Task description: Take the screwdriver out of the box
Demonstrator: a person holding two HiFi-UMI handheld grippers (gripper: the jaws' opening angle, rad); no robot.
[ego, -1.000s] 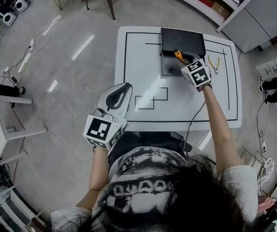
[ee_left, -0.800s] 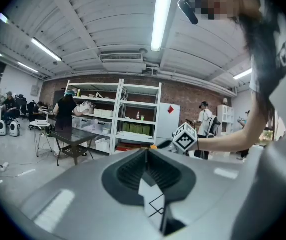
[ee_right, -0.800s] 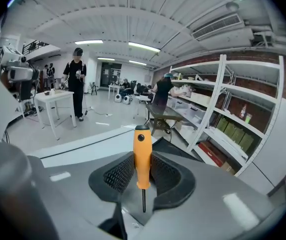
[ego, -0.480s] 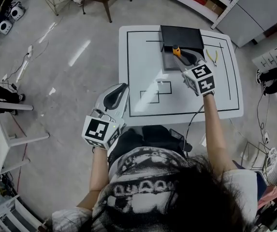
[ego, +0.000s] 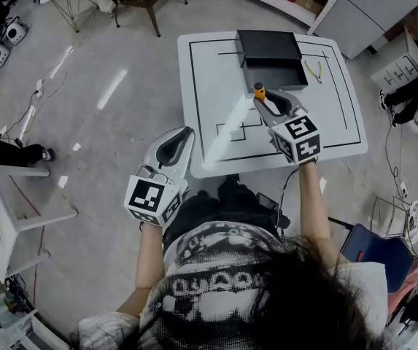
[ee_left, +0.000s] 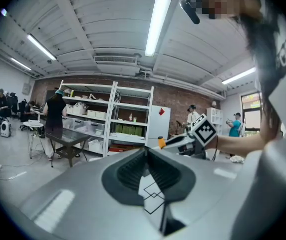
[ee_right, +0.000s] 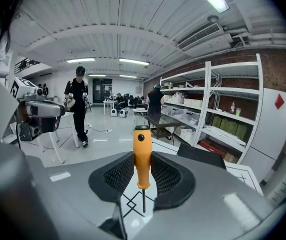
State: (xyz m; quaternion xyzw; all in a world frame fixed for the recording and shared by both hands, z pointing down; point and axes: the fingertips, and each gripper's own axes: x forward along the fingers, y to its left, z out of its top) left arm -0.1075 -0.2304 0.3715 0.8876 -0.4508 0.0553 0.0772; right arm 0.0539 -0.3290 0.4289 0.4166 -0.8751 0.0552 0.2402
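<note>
Already out of the box (ego: 267, 46), the screwdriver (ee_right: 142, 159) stands upright with its orange handle up and its thin shaft down. The right gripper (ego: 269, 100) grasps it by the handle, its jaws pressed on either side. It hangs over the table (ego: 216, 71) just in front of the box, on the person's side. Pliers (ego: 313, 69) lie just right of the box. The left gripper (ego: 183, 138) is well away from the box, past the table's near left corner, with its jaws clenched together on nothing.
</note>
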